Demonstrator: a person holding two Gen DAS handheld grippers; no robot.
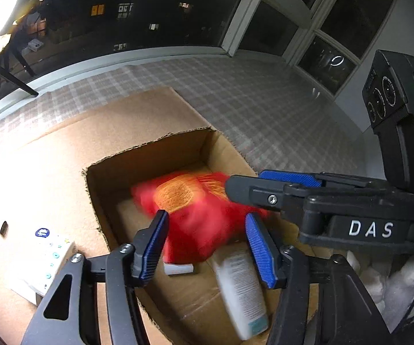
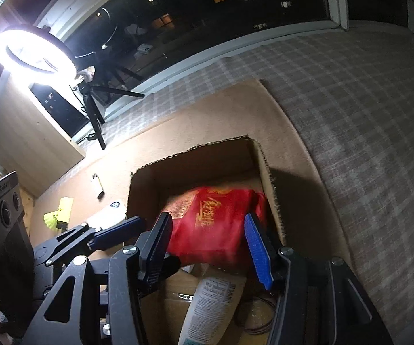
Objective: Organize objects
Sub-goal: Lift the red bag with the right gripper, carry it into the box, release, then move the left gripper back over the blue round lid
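An open cardboard box point(image 1: 112, 172) point(image 2: 140, 189) stands on a brown mat. A red cloth bag with gold print point(image 1: 195, 218) point(image 2: 215, 224) lies inside it, blurred. A white tube point(image 1: 242, 287) point(image 2: 207, 307) lies in the box nearer me. My left gripper point(image 1: 207, 250) is open above the box, nothing between its fingers. My right gripper point(image 2: 207, 247) is open above the box too; it also shows in the left wrist view point(image 1: 235, 185) coming in from the right. The left gripper shows at the left of the right wrist view point(image 2: 120, 231).
A white remote with blue buttons point(image 1: 48, 261) and a small white device point(image 2: 97, 185) lie on the mat left of the box. A yellow shuttlecock point(image 2: 51, 220) lies further left. A ring light on a tripod point(image 2: 34, 49) stands at the back left. Checked fabric point(image 2: 365, 115) lies to the right.
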